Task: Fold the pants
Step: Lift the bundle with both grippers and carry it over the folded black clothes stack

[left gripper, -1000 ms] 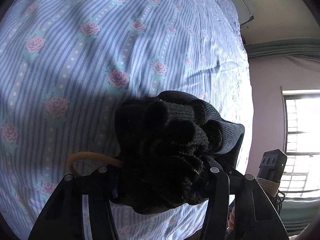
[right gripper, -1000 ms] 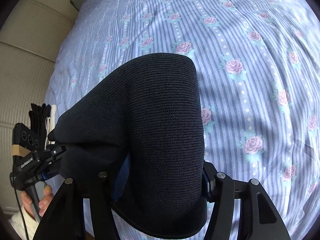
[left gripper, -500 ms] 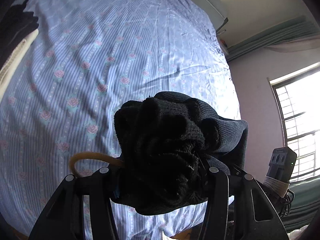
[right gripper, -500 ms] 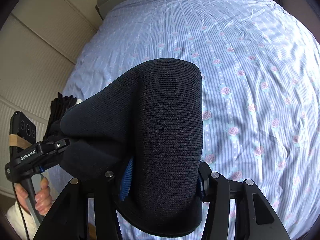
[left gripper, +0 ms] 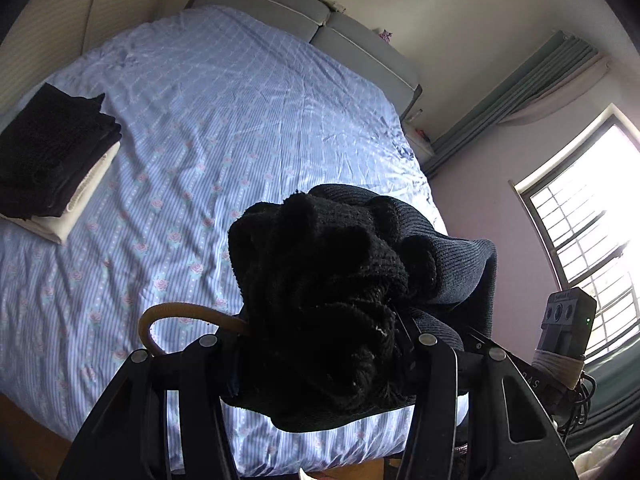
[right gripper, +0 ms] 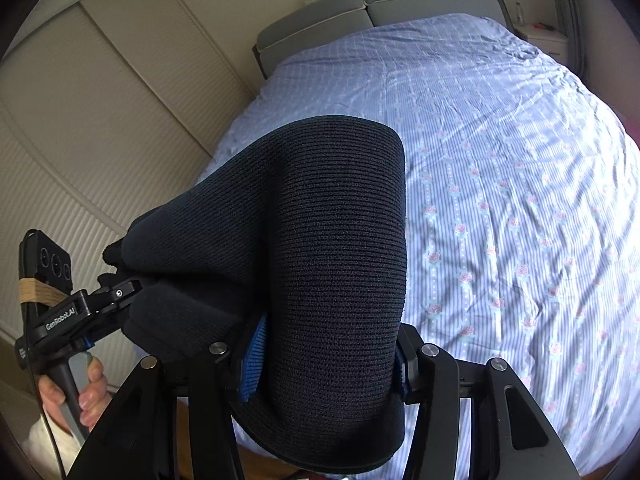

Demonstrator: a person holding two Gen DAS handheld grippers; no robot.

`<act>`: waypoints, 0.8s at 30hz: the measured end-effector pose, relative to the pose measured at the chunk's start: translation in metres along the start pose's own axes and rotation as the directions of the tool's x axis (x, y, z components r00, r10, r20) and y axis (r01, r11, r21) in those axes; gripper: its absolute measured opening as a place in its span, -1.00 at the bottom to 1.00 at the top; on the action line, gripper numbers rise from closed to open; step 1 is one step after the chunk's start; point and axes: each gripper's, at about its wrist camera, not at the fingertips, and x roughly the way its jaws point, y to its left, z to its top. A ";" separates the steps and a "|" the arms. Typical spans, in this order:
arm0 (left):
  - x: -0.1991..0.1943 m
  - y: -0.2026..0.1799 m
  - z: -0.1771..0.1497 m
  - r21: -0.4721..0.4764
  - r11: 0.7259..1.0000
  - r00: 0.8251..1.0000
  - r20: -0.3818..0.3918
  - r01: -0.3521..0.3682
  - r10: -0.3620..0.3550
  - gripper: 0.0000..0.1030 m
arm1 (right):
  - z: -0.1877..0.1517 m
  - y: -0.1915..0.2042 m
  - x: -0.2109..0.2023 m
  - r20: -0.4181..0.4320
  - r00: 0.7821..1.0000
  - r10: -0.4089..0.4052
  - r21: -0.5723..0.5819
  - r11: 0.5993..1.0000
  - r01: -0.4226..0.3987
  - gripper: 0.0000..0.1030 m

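A: Left wrist view first, from its left side: a stack of folded clothes [left gripper: 56, 160], dark pieces on a pale one, lies near the left edge of the bed [left gripper: 248, 112]. What sits to the right of it?

B: Open striped sheet with small roses, running up to the grey headboard [left gripper: 320, 36] at the far end. Lower down, the left claw [left gripper: 320, 364] is clamped on a bunched, fuzzy black end of the pants [left gripper: 320, 288], held up above the bed's near edge. A tan rubber band [left gripper: 176, 312] loops out beside the left finger.

A: And further right?

B: The ribbed dark fabric carries on toward the other gripper, with a small black camera unit [left gripper: 568, 320] strapped on it. Behind are a green curtain [left gripper: 520, 88] and a bright window [left gripper: 588, 216].

A: Right wrist view, same order?

B: At the far left, a hand [right gripper: 76, 392] grips the handle of the left claw [right gripper: 116, 296], which bites the far end of the pants [right gripper: 320, 280]. Pale wardrobe doors [right gripper: 100, 120] stand behind it. In the middle, the right claw [right gripper: 324, 364] is closed on a thick ribbed fold of the garment, with a blue pad [right gripper: 252, 360] pressed against the cloth. The fabric arches between the two claws, off the bed [right gripper: 500, 160], which fills the right side up to the headboard [right gripper: 380, 4].
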 end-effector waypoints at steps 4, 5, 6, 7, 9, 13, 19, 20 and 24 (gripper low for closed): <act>-0.038 0.012 -0.006 0.007 1.000 0.999 0.039 -0.016 0.015 0.01 | -0.011 0.024 -0.015 0.013 0.999 0.036 -0.022 0.999 -0.035 -0.01; -0.048 0.018 -0.007 0.002 1.000 0.999 0.048 -0.018 0.018 0.01 | -0.013 0.032 -0.016 0.013 0.999 0.043 -0.027 0.999 -0.043 -0.01; -0.057 0.025 -0.008 -0.006 1.000 0.998 0.055 -0.019 0.019 0.01 | -0.016 0.039 -0.018 0.011 0.999 0.049 -0.034 0.998 -0.049 -0.01; -0.067 0.033 -0.008 -0.014 1.000 0.998 0.063 -0.019 0.020 0.01 | -0.017 0.048 -0.018 0.008 0.998 0.054 -0.043 0.998 -0.054 -0.01; -0.084 0.052 -0.008 -0.027 1.000 0.996 0.083 -0.015 0.017 0.01 | -0.019 0.068 -0.015 0.002 0.998 0.062 -0.065 0.996 -0.061 -0.01; -0.122 0.100 0.000 -0.035 0.999 0.994 0.109 -0.017 0.021 0.01 | -0.024 0.113 -0.004 0.010 0.997 0.071 -0.103 0.992 -0.070 -0.01; -0.178 0.181 0.030 0.003 0.999 0.996 0.085 -0.040 0.040 0.01 | -0.043 0.203 0.039 0.013 0.998 0.068 -0.051 0.996 -0.067 -0.01; -0.188 0.194 0.035 0.011 0.999 0.995 0.090 -0.050 0.049 0.01 | -0.047 0.217 0.046 0.014 0.997 0.076 -0.031 0.997 -0.075 -0.01; -0.214 0.238 0.048 -0.029 0.998 0.995 0.079 -0.053 0.056 0.01 | -0.052 0.270 0.074 -0.004 0.996 0.094 -0.025 0.995 -0.094 -0.01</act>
